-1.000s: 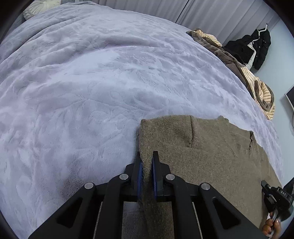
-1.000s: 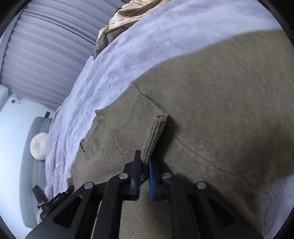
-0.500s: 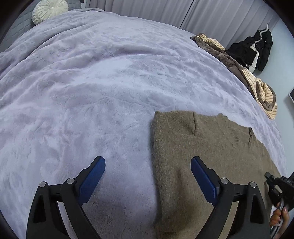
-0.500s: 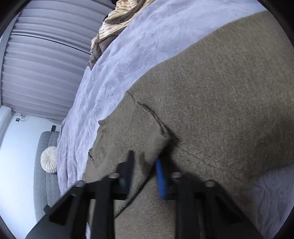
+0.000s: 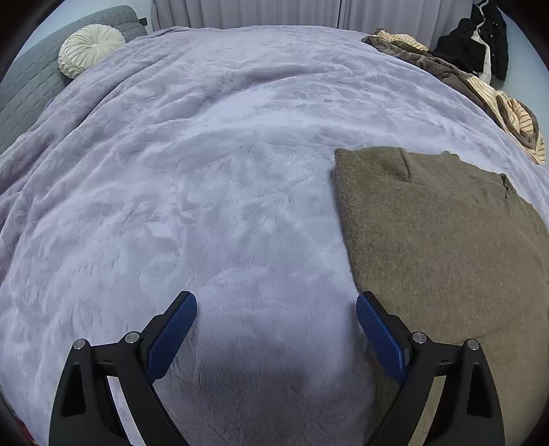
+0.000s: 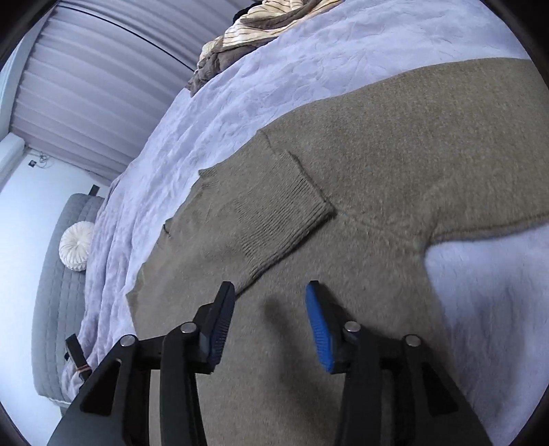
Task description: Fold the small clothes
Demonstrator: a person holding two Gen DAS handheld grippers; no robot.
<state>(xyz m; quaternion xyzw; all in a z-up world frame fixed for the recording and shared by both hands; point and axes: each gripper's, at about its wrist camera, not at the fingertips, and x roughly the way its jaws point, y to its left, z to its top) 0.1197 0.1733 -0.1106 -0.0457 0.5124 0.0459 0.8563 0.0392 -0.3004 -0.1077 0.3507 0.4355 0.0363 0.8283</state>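
Olive-brown knit, the sweater [image 5: 446,240] lies flat on the lavender plush bedspread [image 5: 206,171], filling the 3 o'clock to 5 o'clock part of the left wrist view. Its straight left edge runs from about 1 o'clock down toward the left gripper [image 5: 276,329], whose blue-padded jaws stand wide apart and hold nothing; the right-hand pad sits just beside that edge, while the left-hand pad is over bare bedspread.

In the right wrist view the sweater [image 6: 394,154] spreads across the centre and out to 3 o'clock. 1 sleeve, with its ribbed cuff [image 6: 284,219], is laid back over the body, the cuff end pointing toward 4 o'clock. The right gripper [image 6: 271,322] hovers just below the cuff, jaws parted and empty, above the knit.

At 10 o'clock in the left wrist view a round cream cushion [image 5: 91,49] rests against a grey quilted headboard [image 5: 24,89]. At 1 o'clock a heap of striped and brown clothes [image 5: 480,89] sits on the far edge of the bed, with a black jacket [image 5: 480,44] hanging beyond it before pale curtains [image 5: 260,13].
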